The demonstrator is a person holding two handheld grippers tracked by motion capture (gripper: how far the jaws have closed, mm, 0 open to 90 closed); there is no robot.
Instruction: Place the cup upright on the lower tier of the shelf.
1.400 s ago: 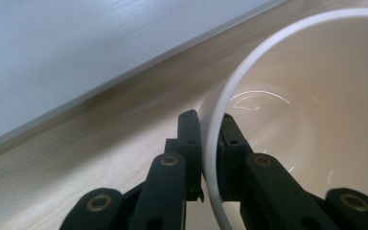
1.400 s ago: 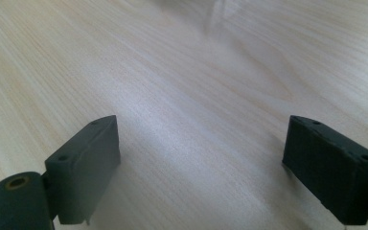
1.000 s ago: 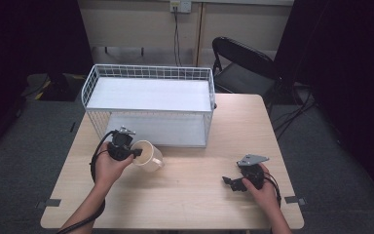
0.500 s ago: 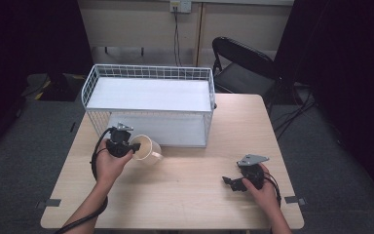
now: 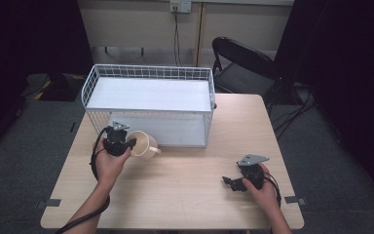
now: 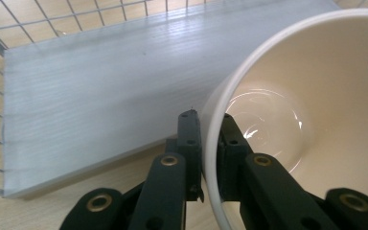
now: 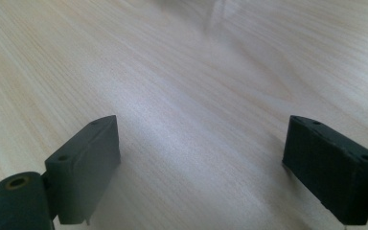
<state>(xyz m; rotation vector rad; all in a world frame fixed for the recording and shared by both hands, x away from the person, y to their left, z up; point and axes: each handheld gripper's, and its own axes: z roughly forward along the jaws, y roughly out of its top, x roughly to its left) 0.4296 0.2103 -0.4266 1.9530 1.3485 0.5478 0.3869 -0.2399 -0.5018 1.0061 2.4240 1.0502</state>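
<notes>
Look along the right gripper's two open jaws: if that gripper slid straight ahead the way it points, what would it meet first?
Probably nothing soon: the right gripper looks along bare table, with nothing between its open jaws. In the high view it points left across the wood; depth beyond is unclear.

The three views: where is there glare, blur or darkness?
High view: dark surroundings, lit table. Left gripper view: bright glare inside the cup, sharp at the left gripper. Right gripper view: the far table is blurred, and the right gripper casts soft shadows.
</notes>
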